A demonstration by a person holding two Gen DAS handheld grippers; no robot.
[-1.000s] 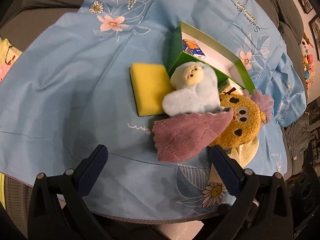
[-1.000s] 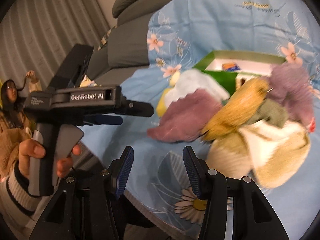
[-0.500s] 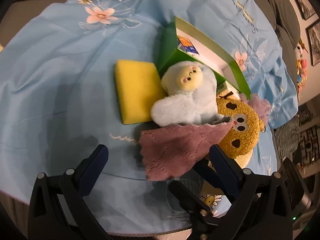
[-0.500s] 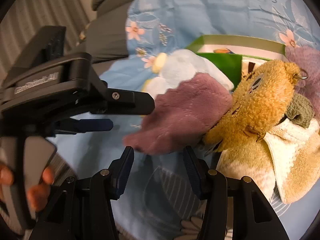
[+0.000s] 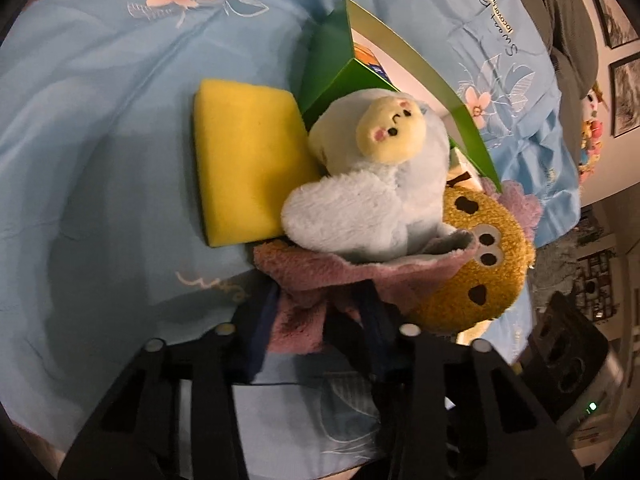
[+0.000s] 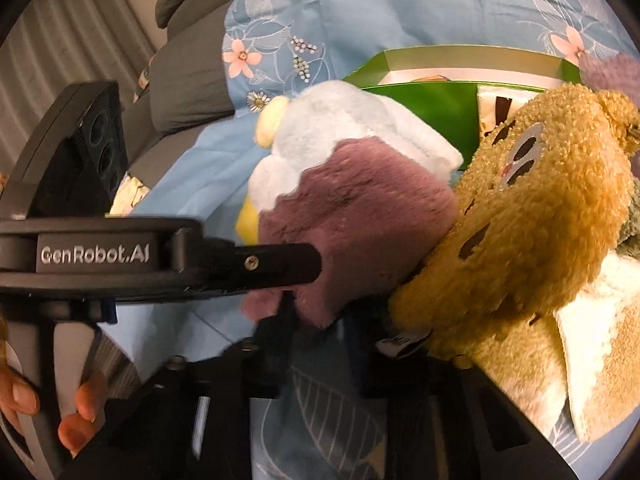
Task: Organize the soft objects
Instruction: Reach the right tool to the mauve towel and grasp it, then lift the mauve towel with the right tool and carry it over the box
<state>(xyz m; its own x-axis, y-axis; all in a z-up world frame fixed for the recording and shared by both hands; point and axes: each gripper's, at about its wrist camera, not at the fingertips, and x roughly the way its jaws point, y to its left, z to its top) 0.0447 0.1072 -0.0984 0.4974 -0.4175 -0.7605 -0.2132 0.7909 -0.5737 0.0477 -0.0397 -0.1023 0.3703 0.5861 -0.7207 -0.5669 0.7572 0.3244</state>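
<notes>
Both jaws closing on the pink cloth [image 5: 320, 280], left gripper [image 5: 316, 320] and right gripper [image 6: 320, 320] each pinching its near edge: lift together, evenly, without dragging the blue plush [image 5: 360, 208] resting on it.

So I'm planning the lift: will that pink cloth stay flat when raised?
Probably not. The pink cloth already bunches between the closing left gripper, so it is likely floppy. Its fuzzy pile should resist slipping, and it looks light.
</notes>
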